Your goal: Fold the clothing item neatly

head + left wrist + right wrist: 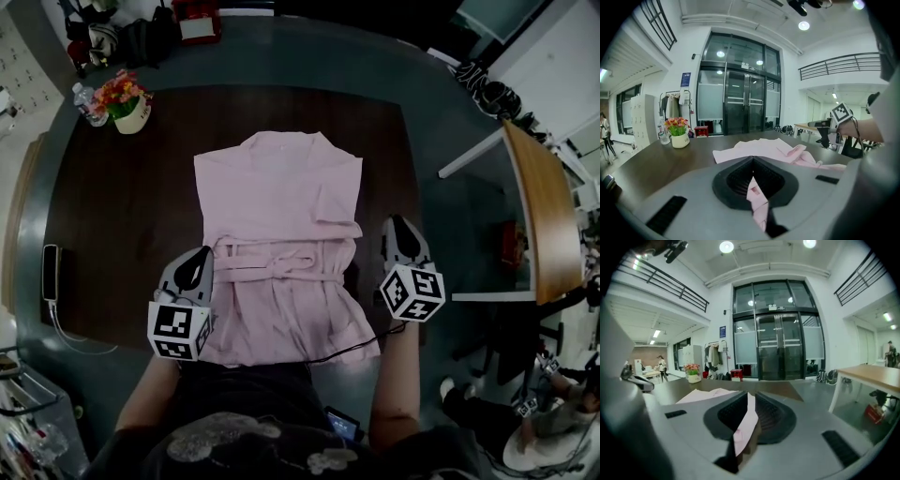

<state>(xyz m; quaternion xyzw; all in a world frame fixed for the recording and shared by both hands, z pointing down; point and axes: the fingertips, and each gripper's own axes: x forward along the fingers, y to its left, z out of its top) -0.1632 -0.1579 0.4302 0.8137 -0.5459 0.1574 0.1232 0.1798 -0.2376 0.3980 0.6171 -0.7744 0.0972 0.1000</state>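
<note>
Closest up in the head view is the person's dark shirt (234,412) at the bottom edge, with a forearm reaching out to each gripper. Past that, the pink garment (277,202) lies flat on the dark counter (122,216), collar end away from the person. Its belt (277,264) is tied across the waist, and the sleeve (336,202) on the picture's right is folded in over the body. The left gripper (201,253) has its tip right at the garment's left edge, about belt height. The right gripper (397,225) sits just beside the right edge. From up here I can't spot any cloth at its tip. A flower pot (129,105) stands at the far left corner and a phone (51,272) lies near the left edge.

Left gripper view: jaws clamped tight on a fold of the pink cloth, which runs down between them. The rest of the garment is spread on the counter ahead, with the flower pot off to the left, the right gripper over on the right, and glass doors (740,103) at the back.

Right gripper view: jaws nearly together, with a strip of pink cloth standing pinched between them. The garment shows as a pale patch on the counter to the left.
</note>
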